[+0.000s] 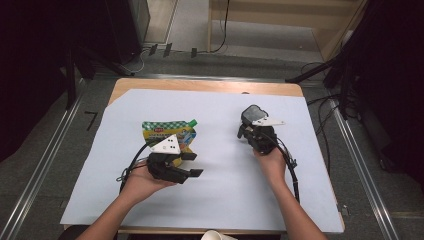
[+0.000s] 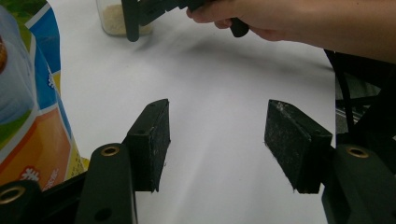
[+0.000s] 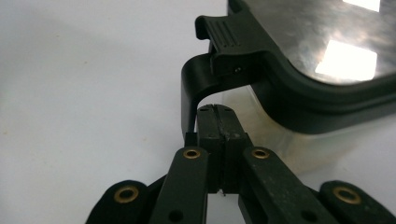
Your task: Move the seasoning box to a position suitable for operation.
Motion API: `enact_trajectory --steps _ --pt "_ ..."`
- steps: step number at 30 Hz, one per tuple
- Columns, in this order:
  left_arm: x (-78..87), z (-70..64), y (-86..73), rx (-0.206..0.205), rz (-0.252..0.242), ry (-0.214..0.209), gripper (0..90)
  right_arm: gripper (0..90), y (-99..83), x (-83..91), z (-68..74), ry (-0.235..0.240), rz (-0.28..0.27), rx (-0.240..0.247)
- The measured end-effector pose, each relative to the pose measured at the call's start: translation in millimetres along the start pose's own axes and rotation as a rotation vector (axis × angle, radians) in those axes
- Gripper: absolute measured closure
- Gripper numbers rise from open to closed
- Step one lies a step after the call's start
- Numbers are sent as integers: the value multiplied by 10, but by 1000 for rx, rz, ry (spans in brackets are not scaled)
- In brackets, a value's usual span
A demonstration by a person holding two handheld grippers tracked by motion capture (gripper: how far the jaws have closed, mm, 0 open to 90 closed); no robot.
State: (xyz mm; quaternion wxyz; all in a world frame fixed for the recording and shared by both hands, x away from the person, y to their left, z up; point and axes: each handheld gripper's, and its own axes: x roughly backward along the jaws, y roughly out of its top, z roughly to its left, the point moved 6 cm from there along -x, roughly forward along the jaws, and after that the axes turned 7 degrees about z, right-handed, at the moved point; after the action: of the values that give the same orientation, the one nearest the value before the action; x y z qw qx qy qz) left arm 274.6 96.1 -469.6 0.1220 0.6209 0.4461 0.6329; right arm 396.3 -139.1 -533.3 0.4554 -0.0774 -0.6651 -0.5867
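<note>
A clear container with a black clip-on lid (image 1: 252, 114) stands right of centre on the white sheet. My right gripper (image 1: 248, 128) is at its near side. In the right gripper view this gripper (image 3: 217, 109) is shut, its tip tucked under the lid's black latch (image 3: 205, 70), beside the container's clear wall (image 3: 275, 135). A yellow food pouch (image 1: 167, 132) with a green checked top and green cap lies left of centre. My left gripper (image 1: 192, 164) hovers just in front of the pouch, open and empty (image 2: 217, 135), with the pouch (image 2: 28, 93) at its left.
A white sheet (image 1: 215, 200) covers most of the wooden table (image 1: 200, 85). A paper cup (image 1: 217, 235) sits at the near edge. The left gripper view shows grain inside the container (image 2: 109, 18) and the person's right hand (image 2: 280, 18) above it.
</note>
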Motion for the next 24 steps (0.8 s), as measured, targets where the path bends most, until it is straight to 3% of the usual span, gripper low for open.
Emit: enact_trajectory --steps 5,12,14,19,20,23,24 --pt "-11 -5 0 -3 2 -9 412 867 -11 -31 2 10 6 -1" --pt "-13 1 20 -7 -3 -19 413 806 -25 169 -14 19 -1 10" --pt "-24 -2 33 -10 -3 -23 414 762 -56 292 -63 17 -23 6" --pt "-47 -16 53 -18 -1 -29 415 661 -110 381 -163 -9 -22 11" --pt "-54 -20 56 -20 2 -31 418 608 -118 405 -208 -10 -33 1" --pt "-75 -31 62 -24 8 -36 423 582 -120 412 -253 -14 -45 -8" --pt "-80 -36 66 -30 13 -38 424 586 -136 405 -294 -41 -49 7"
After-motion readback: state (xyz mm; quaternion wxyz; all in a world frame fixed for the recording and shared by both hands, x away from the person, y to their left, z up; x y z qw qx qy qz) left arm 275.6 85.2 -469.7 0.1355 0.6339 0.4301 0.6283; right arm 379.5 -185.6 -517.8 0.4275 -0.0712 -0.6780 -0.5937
